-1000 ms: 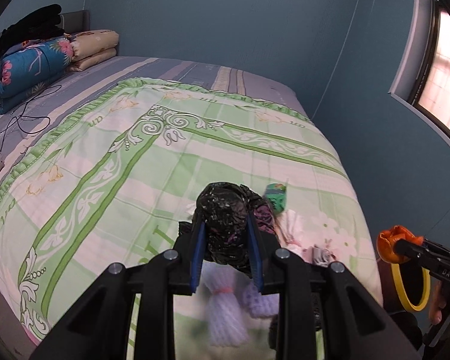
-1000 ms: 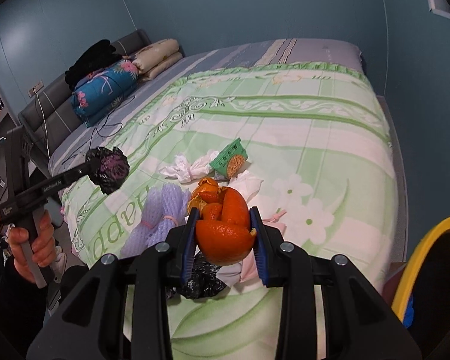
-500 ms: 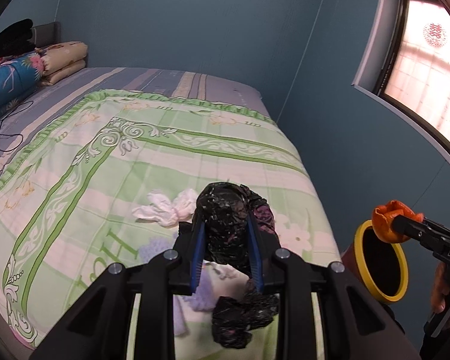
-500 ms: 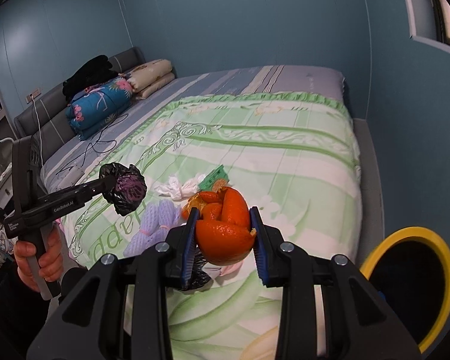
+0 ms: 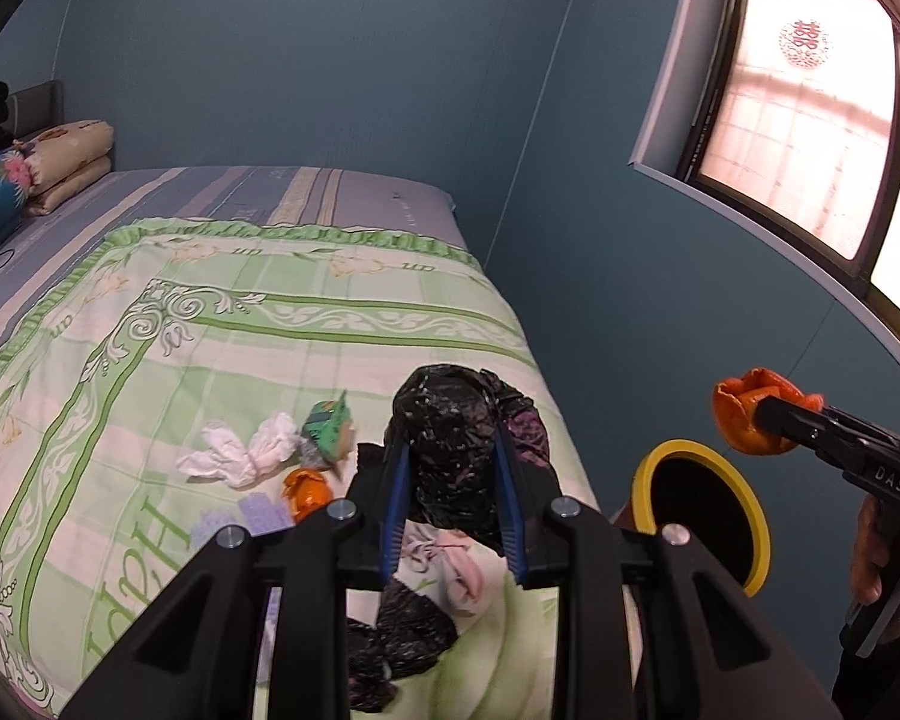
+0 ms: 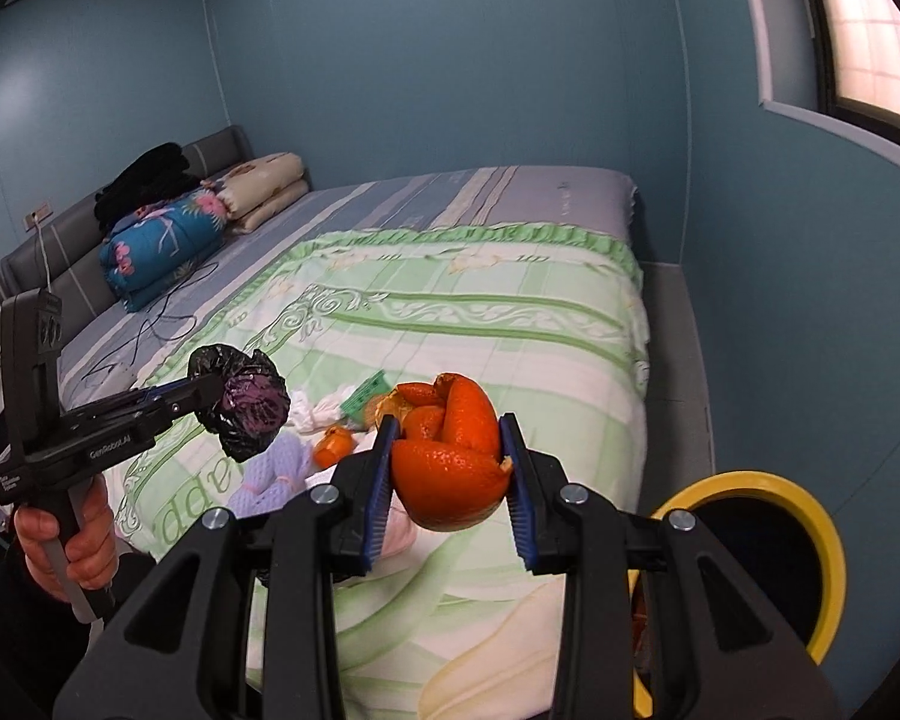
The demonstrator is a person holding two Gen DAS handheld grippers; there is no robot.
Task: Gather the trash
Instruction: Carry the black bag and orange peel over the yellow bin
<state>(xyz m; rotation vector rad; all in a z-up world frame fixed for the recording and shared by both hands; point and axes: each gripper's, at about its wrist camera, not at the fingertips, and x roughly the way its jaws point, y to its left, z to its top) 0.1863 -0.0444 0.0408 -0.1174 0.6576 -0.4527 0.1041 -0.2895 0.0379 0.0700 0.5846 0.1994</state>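
My left gripper (image 5: 450,501) is shut on a crumpled black plastic bag (image 5: 450,432), held above the bed's near corner; the same bag (image 6: 240,405) shows at the left in the right wrist view. My right gripper (image 6: 450,483) is shut on a piece of orange peel (image 6: 450,450), held in the air left of a yellow-rimmed bin (image 6: 810,516). In the left wrist view the peel (image 5: 750,417) hangs above and right of the bin (image 5: 705,462). On the green quilt lie a white tissue (image 5: 240,450), a green wrapper (image 5: 329,426), a smaller orange peel (image 5: 306,489), a lilac net (image 6: 276,468) and another black bag (image 5: 402,642).
The bed (image 6: 450,300) fills the room's middle, with folded bedding (image 6: 162,246) and a cable (image 6: 156,318) at its head. Blue walls stand close on the far and right sides. A window (image 5: 810,138) is up right. A hand (image 6: 69,540) holds the left gripper's handle.
Both grippers have risen and swung right, away from the trash pile, each keeping its load. The yellow-rimmed bin has come further into both views.
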